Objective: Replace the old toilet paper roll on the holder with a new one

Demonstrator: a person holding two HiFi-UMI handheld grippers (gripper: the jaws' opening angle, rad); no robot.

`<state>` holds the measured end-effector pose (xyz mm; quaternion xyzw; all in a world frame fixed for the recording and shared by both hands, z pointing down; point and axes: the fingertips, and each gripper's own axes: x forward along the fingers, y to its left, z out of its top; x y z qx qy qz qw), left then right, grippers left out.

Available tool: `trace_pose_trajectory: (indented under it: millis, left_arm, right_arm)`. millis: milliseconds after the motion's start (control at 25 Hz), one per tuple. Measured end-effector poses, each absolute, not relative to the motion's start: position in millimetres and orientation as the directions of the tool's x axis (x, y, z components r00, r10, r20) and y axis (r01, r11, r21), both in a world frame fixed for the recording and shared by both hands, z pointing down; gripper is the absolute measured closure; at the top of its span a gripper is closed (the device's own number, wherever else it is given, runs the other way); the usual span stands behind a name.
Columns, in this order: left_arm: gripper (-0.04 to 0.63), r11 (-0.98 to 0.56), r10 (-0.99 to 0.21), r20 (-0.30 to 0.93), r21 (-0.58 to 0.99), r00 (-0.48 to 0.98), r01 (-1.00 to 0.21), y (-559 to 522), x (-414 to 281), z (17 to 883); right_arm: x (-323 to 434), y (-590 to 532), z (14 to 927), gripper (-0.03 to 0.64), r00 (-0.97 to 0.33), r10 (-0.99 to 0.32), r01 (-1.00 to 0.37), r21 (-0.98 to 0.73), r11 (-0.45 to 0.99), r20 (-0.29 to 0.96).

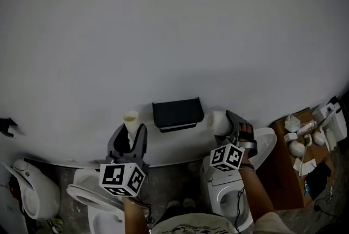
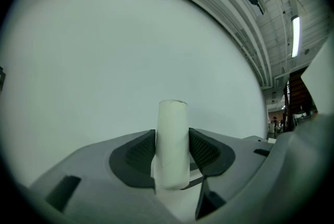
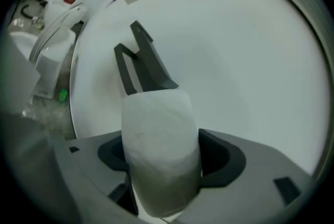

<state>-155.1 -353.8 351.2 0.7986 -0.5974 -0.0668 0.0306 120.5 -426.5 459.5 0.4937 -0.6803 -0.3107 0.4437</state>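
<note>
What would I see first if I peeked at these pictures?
Probably the fat white toilet paper roll squeezed in the right gripper, just right of the black holder on the white wall. On the holder's other side, the left gripper pinches a skinny bare tube.

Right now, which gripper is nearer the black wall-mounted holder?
Right. The right gripper sits close beside the black wall-mounted holder; the left gripper stands farther off its other side.
</note>
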Motion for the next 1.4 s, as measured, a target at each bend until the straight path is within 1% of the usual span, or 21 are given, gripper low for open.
trace_pose_trajectory:
  millis: [160,200,280,600,960,1240,1400]
  left_arm:
    - [0.399,-0.273,-0.962,-0.067,0.121,0.266,-0.955,-352.0,-158.6,351.1]
    - [0.399,-0.271,-0.962,-0.066,0.119,0.265,-0.955,-351.1,-159.1,351.2]
    - [0.399,-0.271,-0.962,-0.062,0.116,0.266,-0.956,-348.5,-161.5,351.6]
    - [0.399,-0.251,-0.967,-0.062,0.116,0.246,-0.961,-341.6,-169.3,350.4]
    - [0.399,-0.221,-0.975,-0.052,0.116,0.216,-0.968,-334.9,-189.7,352.4]
    - [0.398,-0.194,-0.981,-0.042,0.109,0.19,-0.975,-327.4,-199.6,355.1]
    - [0.399,-0.172,-0.985,-0.037,0.102,0.169,-0.98,-320.4,-211.0,356.1]
  right_arm:
    - [117.4,-433.0,476.3,0.285,-0.08,-0.952,-0.174,0.936,0.307,0.297]
    - [116.8,-434.2,479.0,0.285,-0.075,-0.952,-0.137,0.943,0.305,0.297]
    - [113.2,-434.7,482.2,0.285,-0.073,-0.951,-0.104,0.946,0.307,0.301]
    - [103.0,-439.4,501.9,0.285,-0.077,-0.938,-0.122,0.931,0.345,0.337]
    - [67.3,-444.7,512.0,0.285,-0.113,-0.933,-0.123,0.927,0.355,0.343]
    - [44.3,-441.8,517.1,0.285,-0.156,-0.933,-0.145,0.927,0.346,0.324]
    - [31.4,-440.6,514.7,0.285,-0.173,-0.937,-0.188,0.923,0.335,0.305]
